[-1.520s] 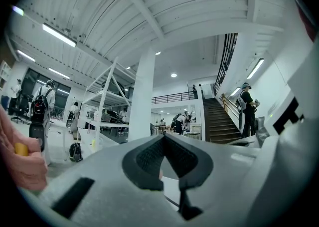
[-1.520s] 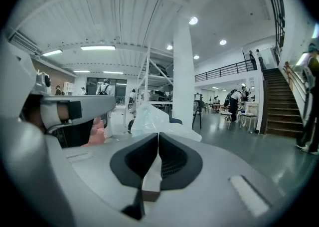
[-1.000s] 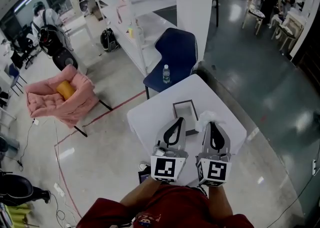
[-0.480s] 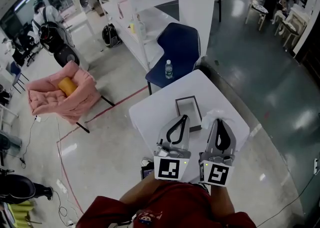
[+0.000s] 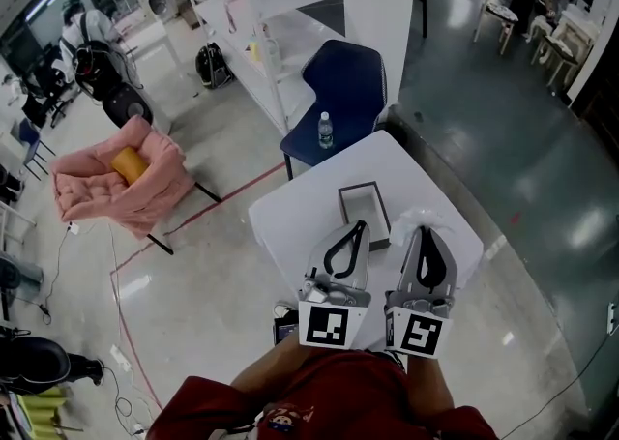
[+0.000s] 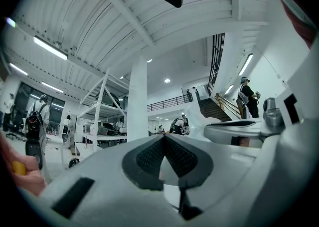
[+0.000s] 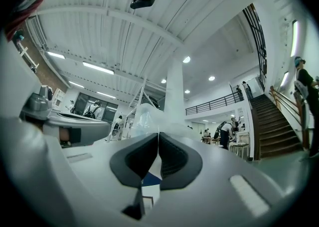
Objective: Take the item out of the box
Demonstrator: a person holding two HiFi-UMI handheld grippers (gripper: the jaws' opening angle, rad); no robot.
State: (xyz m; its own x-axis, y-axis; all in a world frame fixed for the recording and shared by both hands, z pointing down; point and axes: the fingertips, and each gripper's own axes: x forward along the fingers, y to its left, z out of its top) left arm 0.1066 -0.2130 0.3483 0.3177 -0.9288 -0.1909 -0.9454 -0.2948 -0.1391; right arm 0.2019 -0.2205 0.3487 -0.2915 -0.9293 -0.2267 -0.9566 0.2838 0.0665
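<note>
A small dark open box [image 5: 365,202] sits in the middle of the white table [image 5: 288,225]; its inside looks pale and empty. My left gripper [image 5: 360,226] hovers over the box's near edge with its jaws shut and nothing visible between them; its tips [image 6: 163,137] meet in the left gripper view. Just right of the box, my right gripper [image 5: 423,231] is shut on a crumpled clear plastic wrapping [image 5: 419,219]. In the right gripper view the wrapping [image 7: 145,115] rises from the closed tips [image 7: 158,134]. What is inside the wrapping cannot be made out.
A blue chair [image 5: 344,100] with a water bottle [image 5: 323,131] on its seat stands beyond the table's far edge. A white pillar [image 5: 377,13] rises behind it. A pink armchair [image 5: 121,182] is on the floor to the left. People stand at the far edges of the room.
The right gripper has lifted slightly with the wrapping still in it. The left gripper stays over the box's near edge, rolled a little.
</note>
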